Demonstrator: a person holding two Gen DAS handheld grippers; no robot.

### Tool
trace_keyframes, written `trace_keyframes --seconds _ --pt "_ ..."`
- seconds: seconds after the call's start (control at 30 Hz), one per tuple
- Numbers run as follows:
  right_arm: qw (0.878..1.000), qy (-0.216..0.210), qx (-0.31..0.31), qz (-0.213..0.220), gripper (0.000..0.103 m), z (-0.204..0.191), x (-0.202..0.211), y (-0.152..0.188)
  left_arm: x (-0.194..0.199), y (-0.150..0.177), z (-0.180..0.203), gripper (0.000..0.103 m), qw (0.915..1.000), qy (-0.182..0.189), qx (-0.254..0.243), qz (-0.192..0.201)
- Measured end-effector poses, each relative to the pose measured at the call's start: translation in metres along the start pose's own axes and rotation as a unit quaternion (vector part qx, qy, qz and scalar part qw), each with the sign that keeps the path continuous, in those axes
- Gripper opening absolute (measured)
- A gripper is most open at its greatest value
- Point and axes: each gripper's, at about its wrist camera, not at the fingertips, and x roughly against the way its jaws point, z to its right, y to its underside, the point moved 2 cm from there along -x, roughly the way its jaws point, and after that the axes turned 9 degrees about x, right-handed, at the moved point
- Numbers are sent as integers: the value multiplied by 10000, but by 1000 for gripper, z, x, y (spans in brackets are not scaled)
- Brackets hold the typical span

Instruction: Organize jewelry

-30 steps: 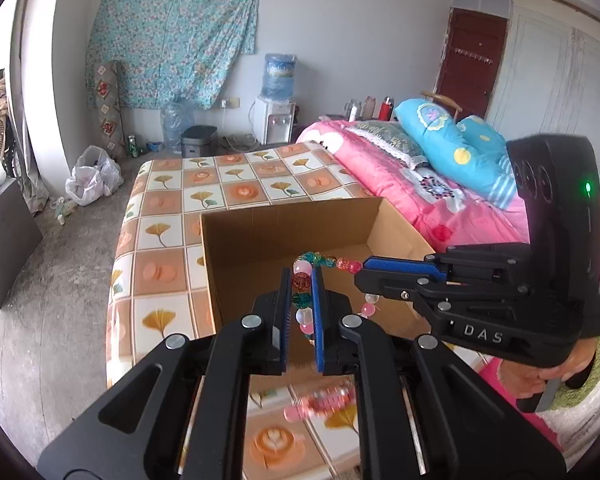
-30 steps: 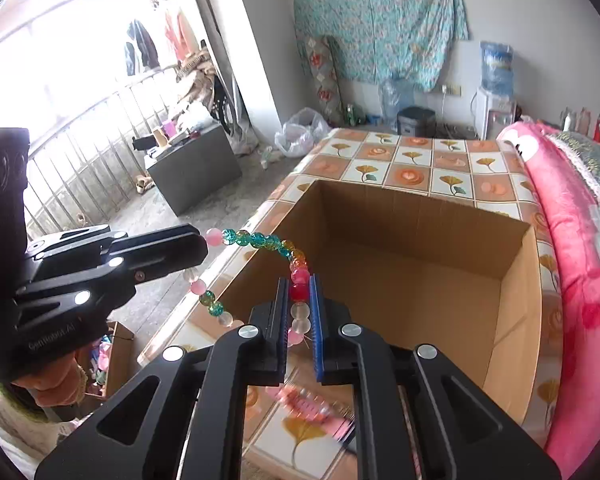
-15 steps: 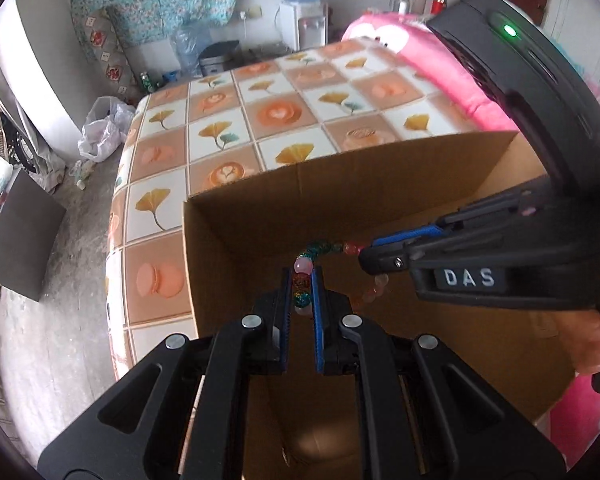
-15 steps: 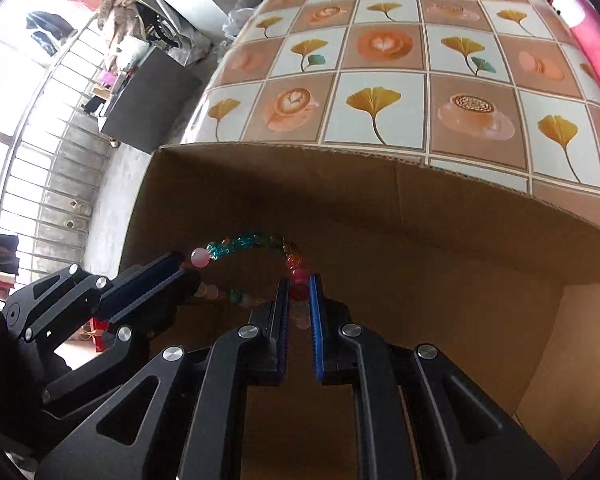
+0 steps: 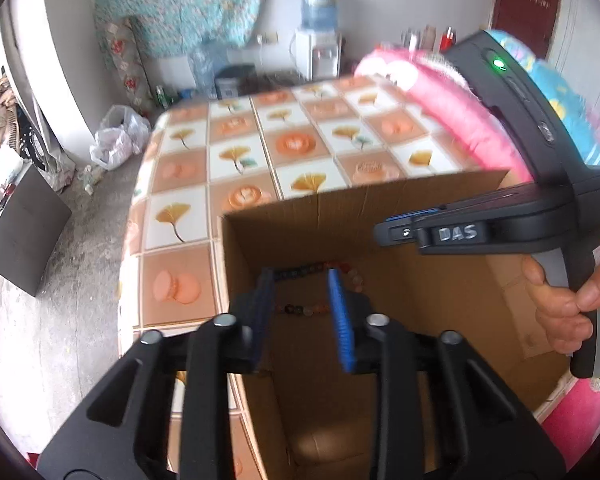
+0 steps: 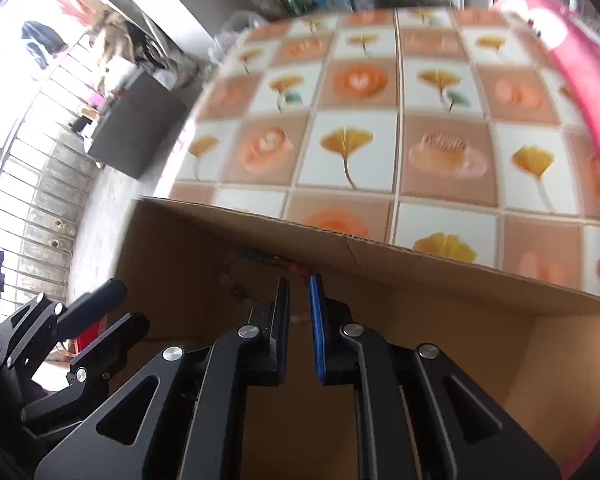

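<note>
Black plastic gripper (image 5: pixel 302 300) frames w/ silver screws, blue pads, white "DAS" mark, bare hand (image 5: pixel 560 300).

lived-in home bedroom, pink bedding (image 5: pixel 452 108), water dispenser (image 5: pixel 318 36), floral cloth (image 5: pixel 188 0) on wall

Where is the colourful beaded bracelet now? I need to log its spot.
The colourful beaded bracelet lies inside the brown cardboard box, against its far wall, seen in the left wrist view between the open left gripper fingers; the right wrist view shows it left of centre.
</note>
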Motion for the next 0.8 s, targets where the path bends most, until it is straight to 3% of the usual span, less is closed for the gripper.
trace_keyframes --seconds 0.1,0.23,0.4,0.5,0.57,0.7,0.8 --pt "9977 42 241 626 14 -14 61 15 48 12 -6 51 9982 225 262 493" --pt "9876 -33 479 1497 28 -32 145 66 104 42 -13 71 9930 459 480 972" --pt "9793 -378 368 1956 29 -48 193 143 146 98 -14 84 9888 428 593 1304" --pt "9775 -529 119 2036 30 -53 187 195 142 137 -13 88 9912 306 653 1112" --pt "9794 -373 -46 1985 30 -57 170 227 125 160 -15 88 9943 -14 667 829" --pt "9878 246 -128 1534 30 -67 118 269 68 199 -18 88 9954 -786 551 -49" --pt "9899 773 114 1181 30 -80 88 283 40 216 -22 88 9926 -1007 526 -436"
